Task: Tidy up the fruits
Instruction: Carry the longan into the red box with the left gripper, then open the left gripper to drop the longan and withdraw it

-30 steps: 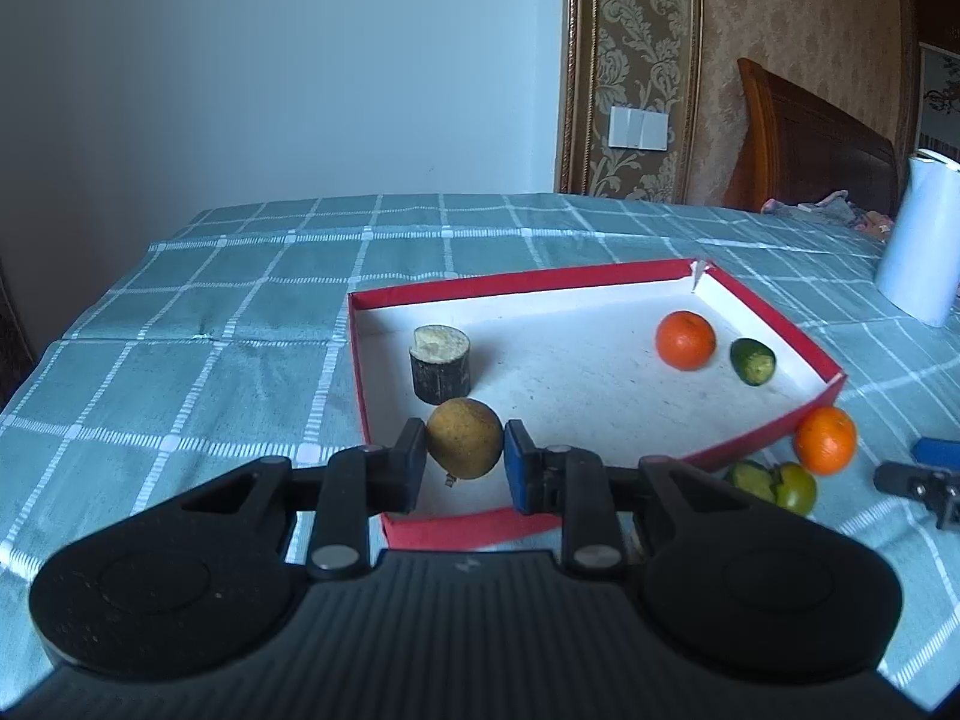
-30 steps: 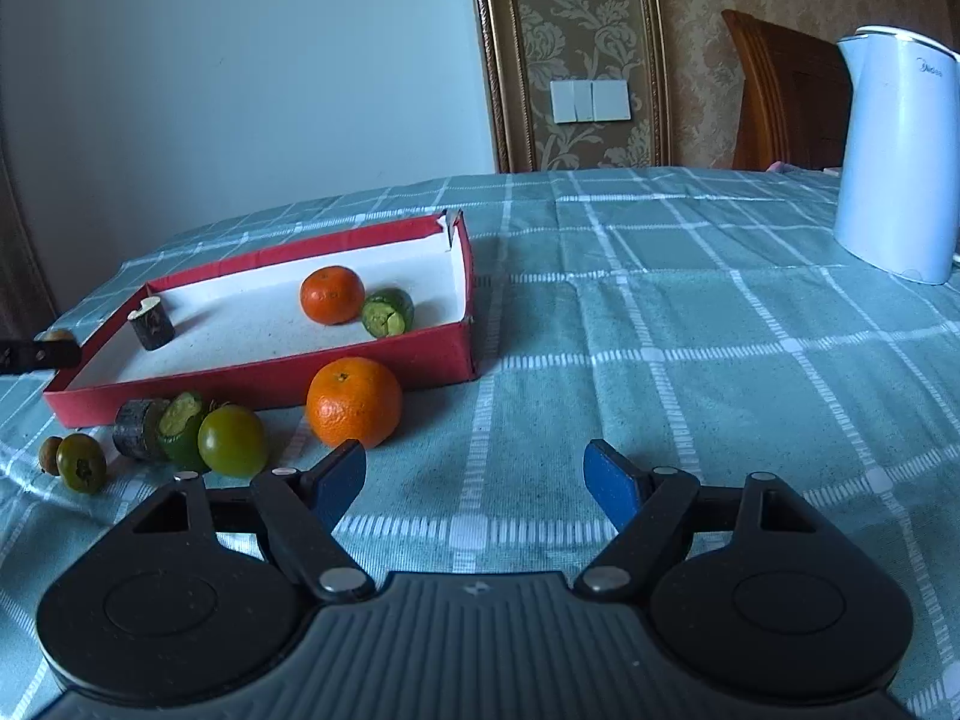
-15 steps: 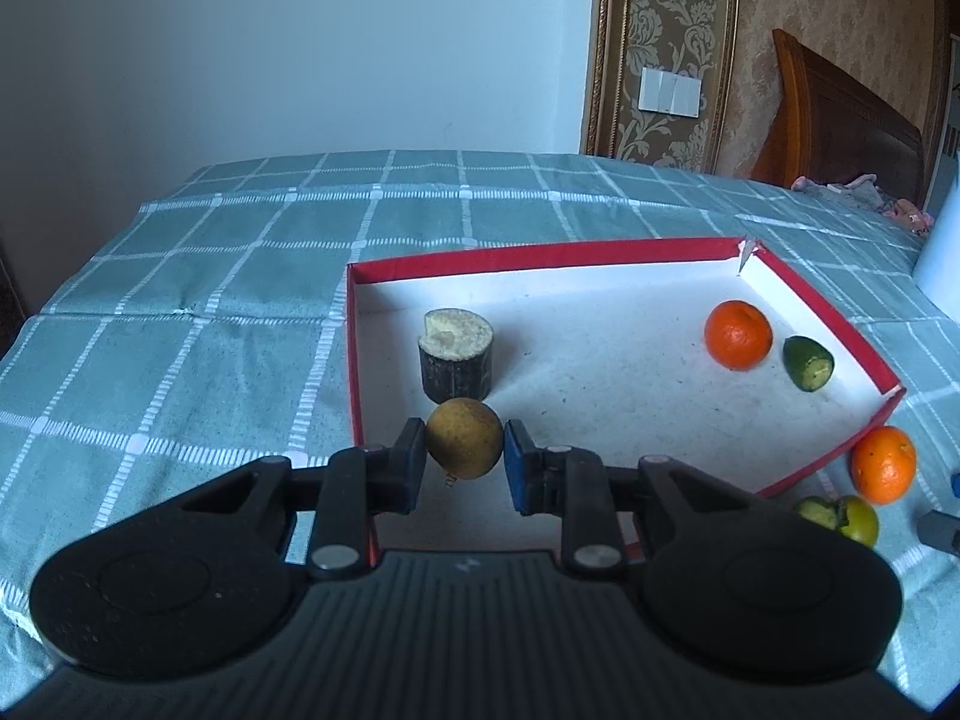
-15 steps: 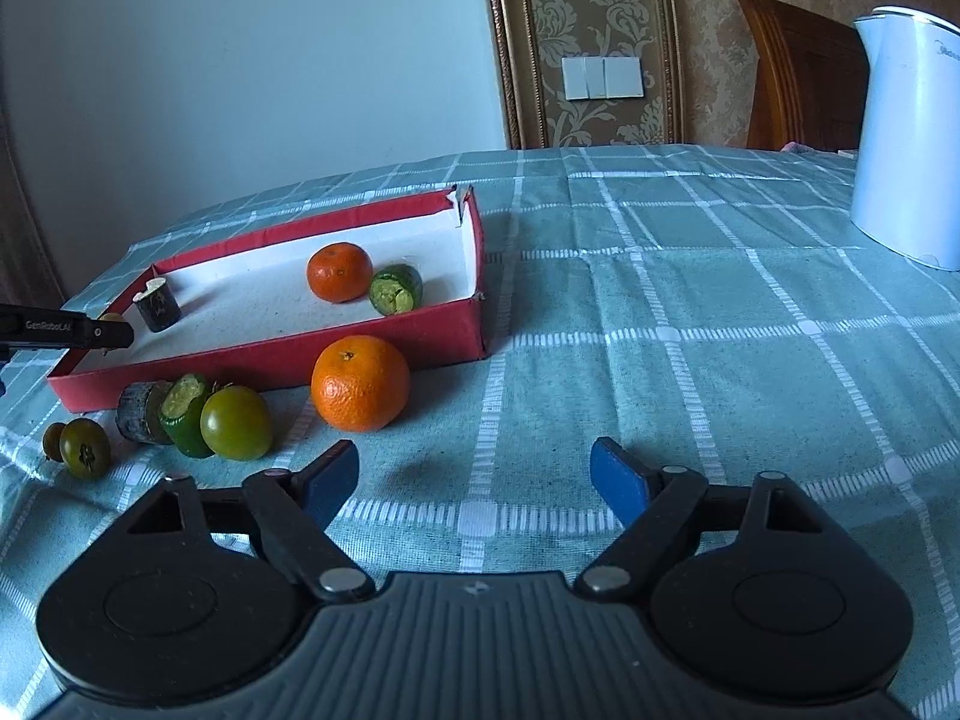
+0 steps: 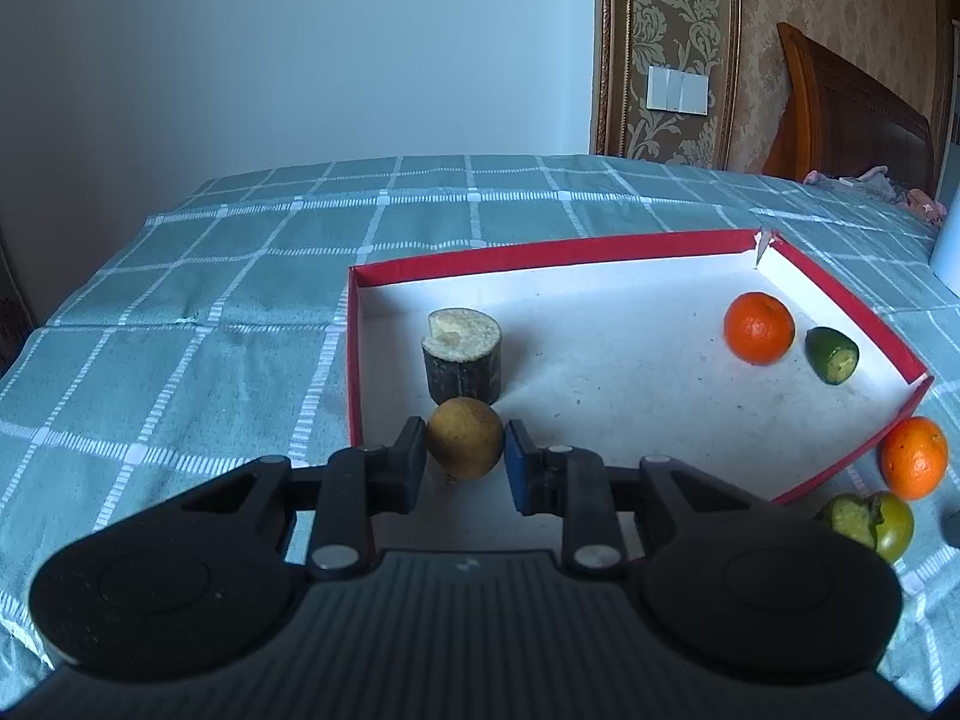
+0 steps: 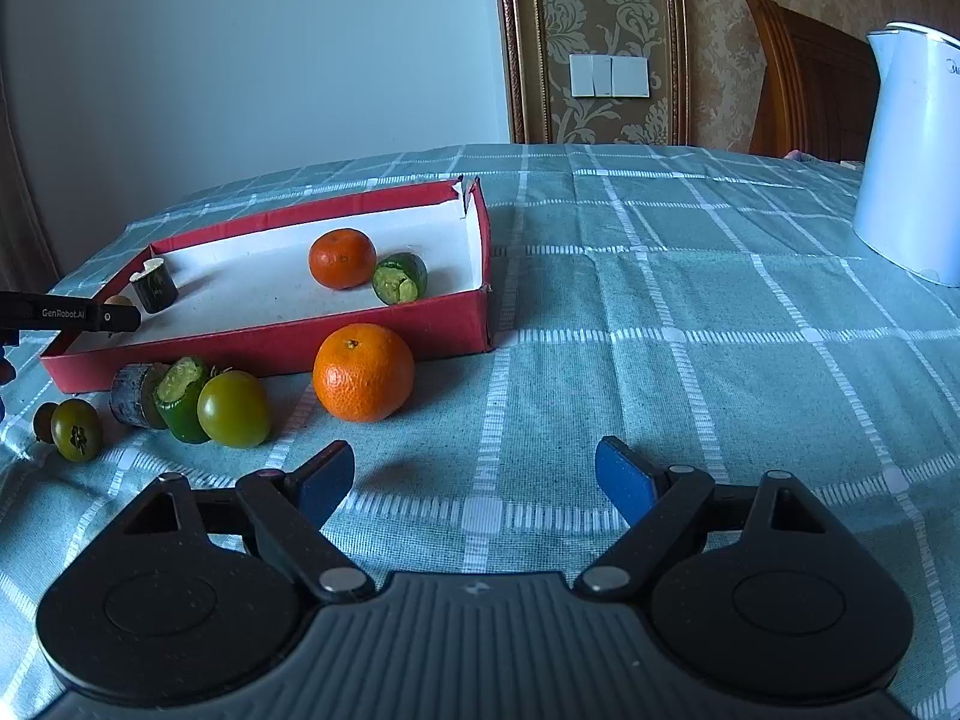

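Note:
My left gripper (image 5: 465,461) is shut on a round yellow-brown fruit (image 5: 463,441), held over the near-left part of the red tray (image 5: 540,251). Just beyond the fruit, a dark cut cylinder piece (image 5: 463,355) stands in the tray. An orange (image 5: 758,328) and a green cut piece (image 5: 832,355) lie at the tray's right end. In the right wrist view my right gripper (image 6: 474,468) stands open above the checked cloth, nothing between its fingers. A second orange (image 6: 363,372) lies just ahead of it, outside the tray. A green tomato (image 6: 234,408) is to the left.
Left of the tomato lie a green cut piece (image 6: 180,390), a dark cylinder (image 6: 135,396) and a small green fruit (image 6: 76,429). A white kettle (image 6: 912,156) stands at the far right. A wooden headboard (image 6: 810,84) rises behind the table.
My left gripper has carried the yellow-brown fruit forward and lower over the tray's near-left part. The right jaws have spread a little wider; that hand stayed put.

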